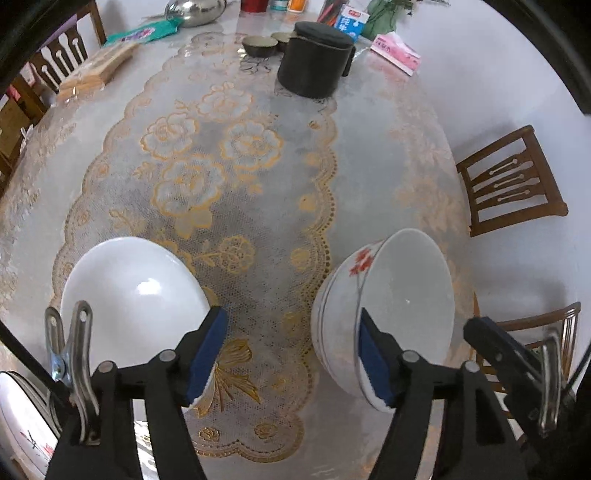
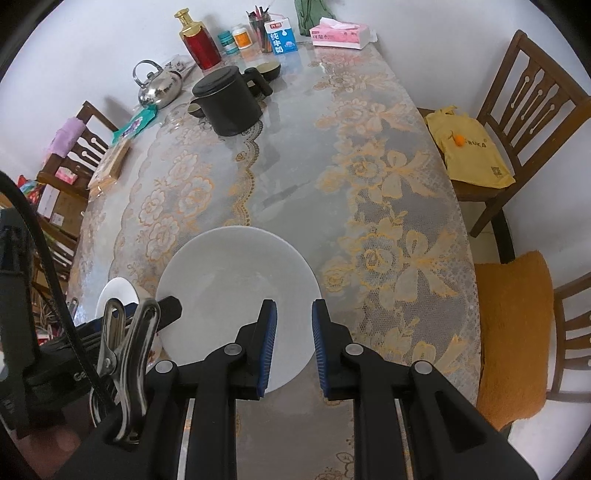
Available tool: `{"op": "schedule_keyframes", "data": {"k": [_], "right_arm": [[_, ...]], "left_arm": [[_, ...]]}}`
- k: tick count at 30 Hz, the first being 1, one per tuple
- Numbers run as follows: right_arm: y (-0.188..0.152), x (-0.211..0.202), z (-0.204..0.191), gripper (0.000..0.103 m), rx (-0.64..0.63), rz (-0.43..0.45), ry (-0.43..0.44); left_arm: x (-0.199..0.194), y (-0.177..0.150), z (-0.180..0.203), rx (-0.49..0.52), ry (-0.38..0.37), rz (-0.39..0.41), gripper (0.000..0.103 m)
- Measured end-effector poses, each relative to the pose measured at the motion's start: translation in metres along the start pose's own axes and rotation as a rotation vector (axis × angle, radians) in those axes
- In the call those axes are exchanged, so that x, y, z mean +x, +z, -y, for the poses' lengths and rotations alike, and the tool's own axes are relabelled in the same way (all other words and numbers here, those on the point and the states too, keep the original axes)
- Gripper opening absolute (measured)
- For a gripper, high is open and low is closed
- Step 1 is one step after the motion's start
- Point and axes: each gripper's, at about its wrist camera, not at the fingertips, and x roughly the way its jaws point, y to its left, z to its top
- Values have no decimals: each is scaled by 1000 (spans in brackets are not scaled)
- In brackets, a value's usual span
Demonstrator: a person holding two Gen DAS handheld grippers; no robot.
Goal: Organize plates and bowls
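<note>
Two views, left wrist first. A long table (image 1: 388,177) under a translucent lace cloth with gold rose pattern fills the frame; white walls lie beyond it and dark wooden slat-back chairs (image 1: 511,181) stand at its sides. At the far end sit a black lidded cylindrical pot (image 1: 314,61), small dark bowls (image 1: 259,45), a blue-and-white carton (image 1: 351,22), a pink tissue pack (image 1: 397,53) and a steel kettle (image 1: 194,11). The left gripper (image 1: 291,362) points steeply down with jaws wide apart, nothing between the blue pads, only bare cloth. A plain white plate (image 1: 133,291) lies at the left pad's outer side; a white bowl with a red flower sprig (image 1: 384,310), apparently the top of a nested stack, sits at the right pad; contact at either pad cannot be confirmed. Right wrist view: same table (image 2: 314,155), pot (image 2: 229,103), kettle (image 2: 160,86), a red bottle with gold cap (image 2: 199,40), carton (image 2: 282,37), tissue box (image 2: 340,35); a yellow bag (image 2: 471,147) on one chair, an orange cushion (image 2: 511,339) on another. The right gripper (image 2: 294,343) has jaws nearly together with a narrow gap; the near rim of the large white bowl (image 2: 236,284) passes between the pads, though whether they press on it is unclear. A smaller white plate (image 2: 116,295) shows at left.
</note>
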Motion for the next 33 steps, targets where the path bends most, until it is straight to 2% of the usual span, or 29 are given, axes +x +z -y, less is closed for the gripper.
{"op": "schedule_keyframes", "data": {"k": [2,8,19,22,33], "right_arm": [[-1,0,1,20,1,-4,-5],[-7,-2,3,20,14,-7,-17],[-15,-4,1,20,30,-16,-38],[-14,-10,-5,20,36,6,-44],[-13,-19,-46,20,14,26,-28]], "left_arm": [[3,0,-3,-1,-3,1,82],[15,1,-9,-7,-10,-15,89],[30,-7,-17,-18,-64,-72,92],[21,-5,-24,-38,-114,-63,91],[-24,5,-40,-10,-143,7,91]]}}
